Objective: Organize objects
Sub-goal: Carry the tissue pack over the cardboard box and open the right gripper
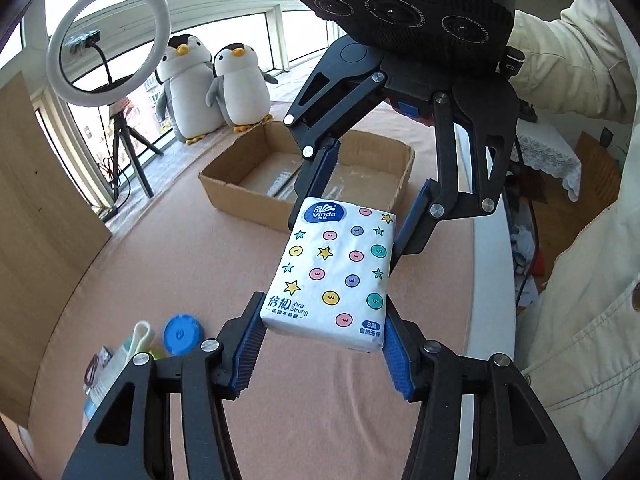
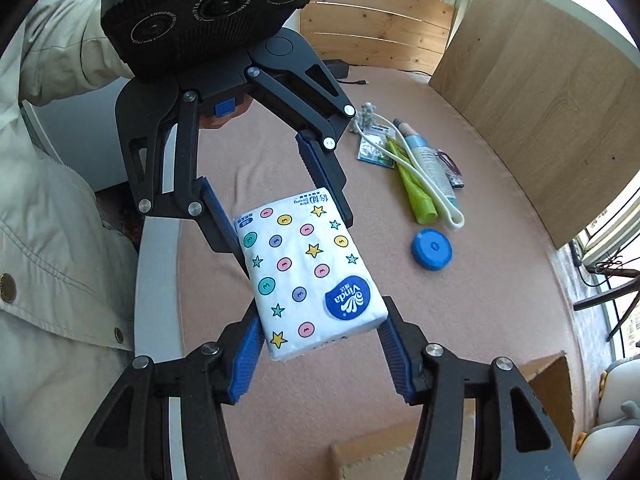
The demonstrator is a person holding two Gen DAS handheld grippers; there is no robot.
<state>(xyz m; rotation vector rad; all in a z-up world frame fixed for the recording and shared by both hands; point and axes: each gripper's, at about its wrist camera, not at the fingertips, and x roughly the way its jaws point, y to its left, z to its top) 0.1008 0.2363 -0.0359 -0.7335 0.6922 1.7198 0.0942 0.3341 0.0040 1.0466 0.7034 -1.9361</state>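
Both the left gripper [image 1: 322,344] and right gripper [image 2: 320,354] pinched 1 tissue pack [image 1: 334,270] above the desk [image 1: 180,256], the cardboard box [image 1: 248,196] at frame centre looked empty, and the blue cap [image 2: 431,249] and other items remained unsorted.

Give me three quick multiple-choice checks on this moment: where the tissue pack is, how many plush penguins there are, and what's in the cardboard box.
1. The tissue pack is:
A. in the box
B. held off the table between both grippers
C. lying beside the blue cap

2. Plush penguins by the window:
A. one
B. two
C. three

3. The cardboard box is:
A. taped shut
B. full of tubes
C. open, without the pack

Answers:
1 B: left gripper and right gripper each clamp one end.
2 B: two stand side by side.
3 C: its bare floor shows.
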